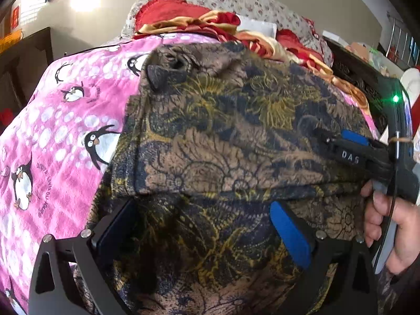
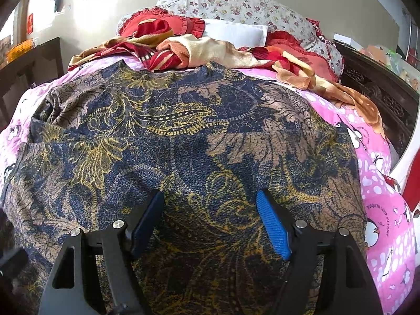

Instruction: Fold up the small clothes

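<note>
The patterned garment (image 2: 183, 136) lies spread flat on the bed, over a pink penguin blanket (image 1: 52, 131), directly ahead of and beneath both sets of jaws. Its long axis runs away from the jaws toward the pillows (image 2: 236, 8), neckline at the far end.

The right gripper (image 2: 210, 220) hovers above the near, lower part of the cloth with its jaws wide and nothing between the blue pads. The left gripper (image 1: 202, 225) also stands wide apart over the fabric, gripping nothing. It sits by the garment's left edge, where a sleeve already lies doubled inward, so the right hand (image 1: 388, 225) seems nearer the unfolded side.

The cloth looks like a thin, soft knit, navy and tan with mustard paisley, limp and slightly wrinkled. Beyond its far end lies a heap of red and gold fabric (image 2: 170, 47).
</note>
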A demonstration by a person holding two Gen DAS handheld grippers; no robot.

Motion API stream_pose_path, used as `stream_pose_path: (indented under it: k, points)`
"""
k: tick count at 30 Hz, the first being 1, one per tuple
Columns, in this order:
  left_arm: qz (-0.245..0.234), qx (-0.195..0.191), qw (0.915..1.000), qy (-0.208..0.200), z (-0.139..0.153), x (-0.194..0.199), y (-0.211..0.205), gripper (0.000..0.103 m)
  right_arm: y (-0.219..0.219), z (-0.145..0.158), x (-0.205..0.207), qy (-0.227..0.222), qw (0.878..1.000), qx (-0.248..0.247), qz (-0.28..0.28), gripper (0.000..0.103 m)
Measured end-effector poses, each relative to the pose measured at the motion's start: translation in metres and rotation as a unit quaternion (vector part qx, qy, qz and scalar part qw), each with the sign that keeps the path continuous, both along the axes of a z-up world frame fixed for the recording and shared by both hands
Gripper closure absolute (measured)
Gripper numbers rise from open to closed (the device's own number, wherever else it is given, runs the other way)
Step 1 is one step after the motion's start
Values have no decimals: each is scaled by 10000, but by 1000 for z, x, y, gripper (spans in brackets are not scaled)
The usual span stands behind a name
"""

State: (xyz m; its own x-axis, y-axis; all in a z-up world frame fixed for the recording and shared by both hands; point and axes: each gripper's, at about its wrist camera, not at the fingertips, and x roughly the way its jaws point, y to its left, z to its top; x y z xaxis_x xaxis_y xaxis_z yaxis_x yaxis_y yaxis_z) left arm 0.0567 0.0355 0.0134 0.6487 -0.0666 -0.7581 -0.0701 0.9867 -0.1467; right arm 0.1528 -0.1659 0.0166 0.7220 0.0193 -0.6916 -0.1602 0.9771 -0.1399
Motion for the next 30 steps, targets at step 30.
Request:
stream_pose_path:
  k: [30]
  points:
    - [36,-353,9994,-6,-2,-2,8,0,4,-2,0,1,9999,-163,-16,19]
